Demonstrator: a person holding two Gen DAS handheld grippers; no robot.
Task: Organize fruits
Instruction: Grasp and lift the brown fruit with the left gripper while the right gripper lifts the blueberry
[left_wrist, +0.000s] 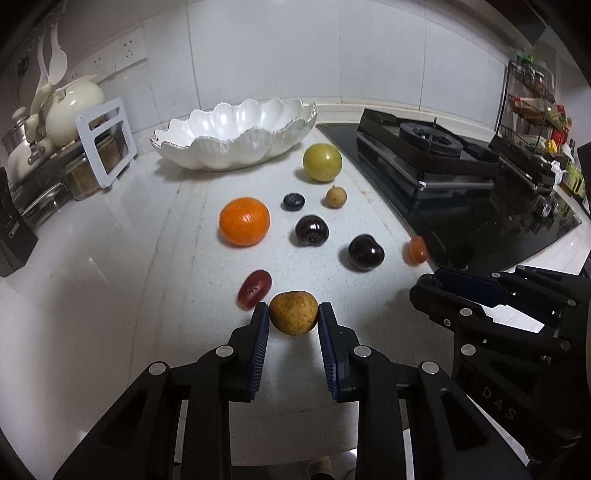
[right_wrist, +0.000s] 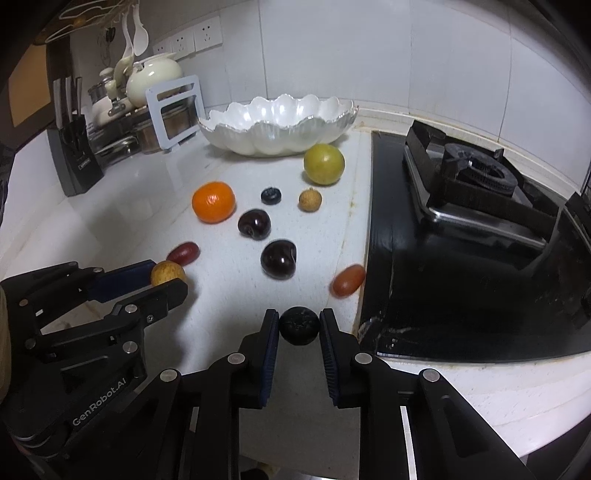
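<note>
My left gripper (left_wrist: 293, 314) is shut on a small yellow-brown fruit (left_wrist: 293, 312) just above the counter; it also shows in the right wrist view (right_wrist: 167, 272). My right gripper (right_wrist: 299, 325) is shut on a dark round fruit (right_wrist: 299, 325). A white scalloped bowl (left_wrist: 236, 142) stands empty at the back. On the counter lie an orange (left_wrist: 244, 220), a green-yellow fruit (left_wrist: 322, 162), a blueberry (left_wrist: 294, 201), a longan (left_wrist: 336, 196), two dark cherries (left_wrist: 312, 229) (left_wrist: 365, 252), a dark red oblong fruit (left_wrist: 254, 288) and an orange-red one (left_wrist: 417, 249).
A black gas stove (left_wrist: 443, 173) fills the right side. A knife block (right_wrist: 75, 155), teapot (left_wrist: 74, 107), jars and a white rack (left_wrist: 107, 144) stand at the left back. A spice shelf (left_wrist: 535, 107) is at the far right.
</note>
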